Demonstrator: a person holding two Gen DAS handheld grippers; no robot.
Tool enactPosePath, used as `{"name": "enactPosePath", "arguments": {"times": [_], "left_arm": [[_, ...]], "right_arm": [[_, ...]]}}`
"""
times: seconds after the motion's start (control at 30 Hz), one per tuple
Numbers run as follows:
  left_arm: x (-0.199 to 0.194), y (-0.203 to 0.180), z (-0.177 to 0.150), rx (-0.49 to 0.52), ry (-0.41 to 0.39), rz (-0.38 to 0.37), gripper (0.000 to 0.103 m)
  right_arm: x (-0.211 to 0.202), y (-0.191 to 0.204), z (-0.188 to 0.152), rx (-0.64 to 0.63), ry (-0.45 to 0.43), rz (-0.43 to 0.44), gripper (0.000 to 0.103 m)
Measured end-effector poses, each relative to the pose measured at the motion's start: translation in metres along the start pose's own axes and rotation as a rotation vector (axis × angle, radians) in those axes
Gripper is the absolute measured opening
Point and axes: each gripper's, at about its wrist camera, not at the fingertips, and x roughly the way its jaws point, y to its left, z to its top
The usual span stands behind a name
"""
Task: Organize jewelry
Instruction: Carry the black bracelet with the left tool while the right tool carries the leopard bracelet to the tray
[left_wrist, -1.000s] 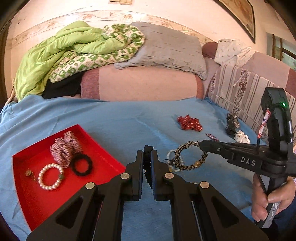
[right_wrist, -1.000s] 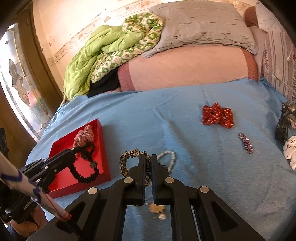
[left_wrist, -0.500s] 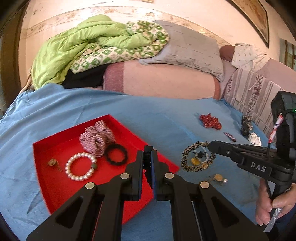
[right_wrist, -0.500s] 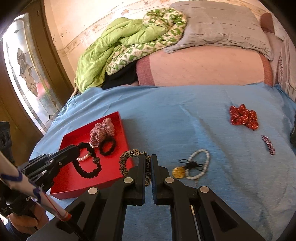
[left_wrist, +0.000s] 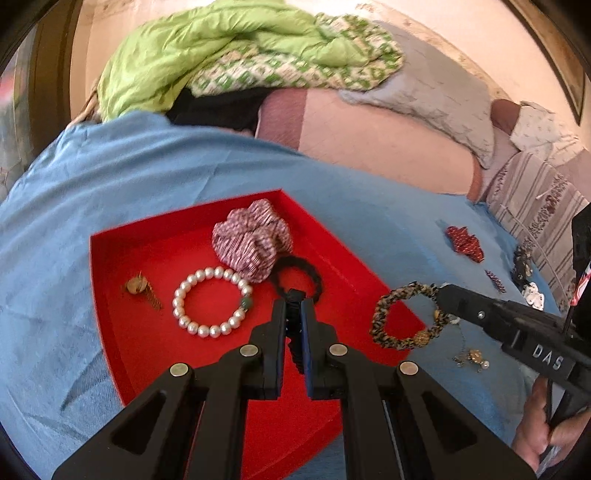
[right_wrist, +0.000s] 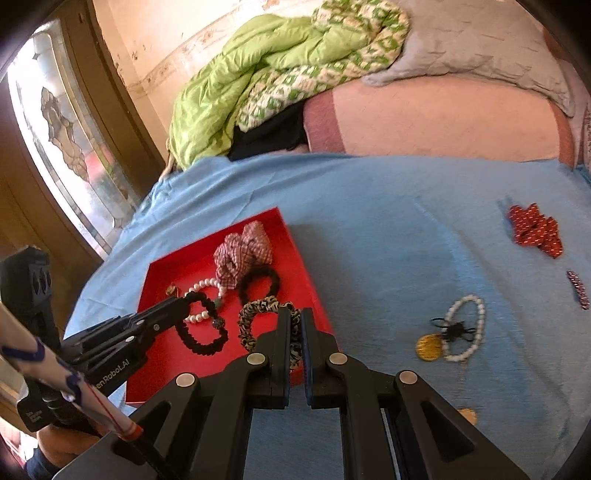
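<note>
Left gripper (left_wrist: 293, 314): clamped on a black beaded bracelet (right_wrist: 201, 328), hanging above the red tray (left_wrist: 110, 280).
Right gripper (right_wrist: 293, 325): pinched shut on a leopard-print scrunchie (left_wrist: 402, 317), held above the tray's near right edge.
Tray contents: pearl bracelet (left_wrist: 212, 301), gold earring (left_wrist: 138, 288), black hair tie (left_wrist: 299, 271), pink checked scrunchie (left_wrist: 251, 240) at the far side.
Blue sheet (right_wrist: 388, 229), right of tray: white bead bracelet (right_wrist: 465, 328) with a black tie and a gold disc (right_wrist: 428, 347) touching it.
Farther right: small beaded clip (right_wrist: 578, 290), then red dotted bow (right_wrist: 533, 229).
Background: green quilt (right_wrist: 258, 81), grey pillow (right_wrist: 480, 48).
</note>
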Motion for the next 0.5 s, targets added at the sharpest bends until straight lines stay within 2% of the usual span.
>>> {"name": "enactPosePath", "arguments": {"times": [0.27, 0.5], "left_arm": [[0.013, 0.012, -0.002, -0.027, 0.05, 0.053, 0.007], [0.023, 0.015, -0.004, -0.037, 0.083, 0.08, 0.007]], "right_arm": [[0.037, 0.008, 0.002, -0.013, 0.056, -0.014, 0.006], [0.052, 0.004, 0.002, -0.026, 0.071, -0.038, 0.006]]}}
